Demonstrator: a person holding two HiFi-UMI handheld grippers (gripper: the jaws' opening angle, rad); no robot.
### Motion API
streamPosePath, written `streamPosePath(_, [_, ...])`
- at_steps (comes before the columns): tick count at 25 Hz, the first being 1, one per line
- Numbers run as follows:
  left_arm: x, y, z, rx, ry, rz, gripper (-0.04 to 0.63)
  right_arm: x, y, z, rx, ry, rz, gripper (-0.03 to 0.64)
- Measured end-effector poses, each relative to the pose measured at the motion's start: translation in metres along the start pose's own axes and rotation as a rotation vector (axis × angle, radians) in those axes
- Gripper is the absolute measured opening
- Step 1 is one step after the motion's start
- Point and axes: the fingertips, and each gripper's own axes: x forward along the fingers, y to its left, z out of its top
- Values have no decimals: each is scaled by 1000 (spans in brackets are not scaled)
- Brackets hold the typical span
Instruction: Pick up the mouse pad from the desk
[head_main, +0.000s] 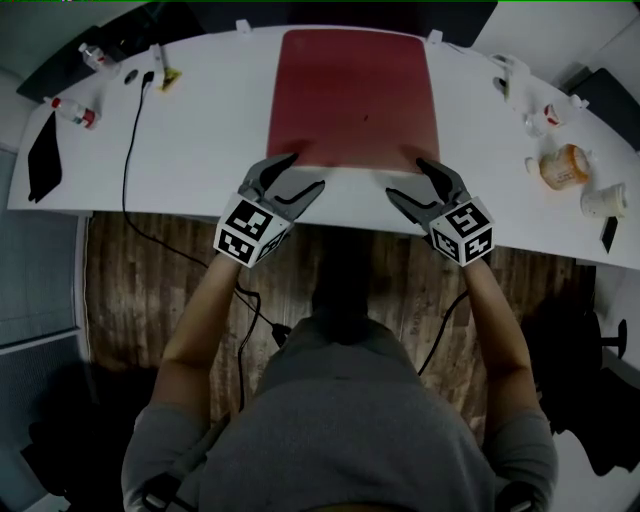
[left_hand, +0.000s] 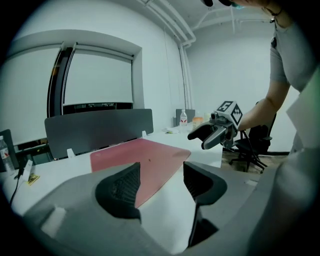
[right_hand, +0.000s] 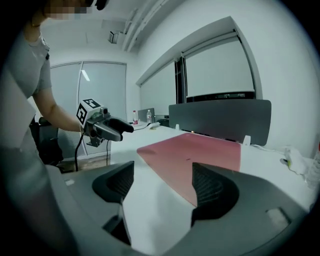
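Right, the pad (head_main: 352, 95) lies flat on the desk (head_main: 200, 130), its long axis seemingly running from near edge to far edge. My left gripper (head_main: 305, 171) and right gripper (head_main: 407, 179) stand wide at its near corners, empty.

Head view: mouse pad (head_main: 352, 95) near corners partly hidden behind my left gripper (head_main: 304, 172) and right gripper (head_main: 408, 179). Bottle (head_main: 75, 112) label too small to read. Divider (head_main: 300, 12) cut by top edge.
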Motion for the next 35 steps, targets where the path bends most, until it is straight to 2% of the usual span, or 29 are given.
streamPosePath(6, [31,20,-37,54,100,-2,303,24,-35,-28,-17,114,-8,394])
streamPosePath(13, [51,42,-71,-11,201,8,336,44,-63,-62,8,232,-9,432])
streamPosePath(19, [66,47,-82,0,240,-28,336,56,-73,-68,10,263,21,440])
streamPosePath(27, [76,47,-97,-21,341,-85,345,71,-80,-73,-34,327,28,443])
streamPosePath(32, [78,54,-98,-45,339,-17,351,72,-82,-73,-40,320,2,446])
streamPosePath(35, [80,59,-97,-63,342,15,344,71,-82,-72,-45,313,-2,425])
